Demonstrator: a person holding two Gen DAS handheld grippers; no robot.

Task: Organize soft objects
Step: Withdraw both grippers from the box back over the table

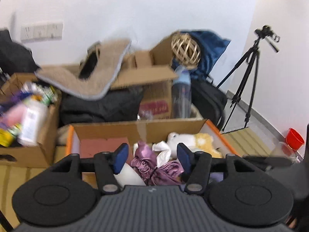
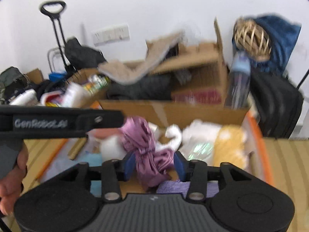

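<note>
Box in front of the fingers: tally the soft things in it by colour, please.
Purple satin cloth: 1
White soft items: at least 2, blurred
Yellow plush: 1
Total: at least 4 visible in the box

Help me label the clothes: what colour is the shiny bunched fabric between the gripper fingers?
Purple-pink satin fabric, clearest in the right wrist view.

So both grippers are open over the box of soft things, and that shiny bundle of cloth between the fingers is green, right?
Not quite: the shiny cloth bundle is purple, not green, as the right wrist view shows. The rest holds: the left gripper and the right gripper are both open over the cardboard box of soft things.
</note>
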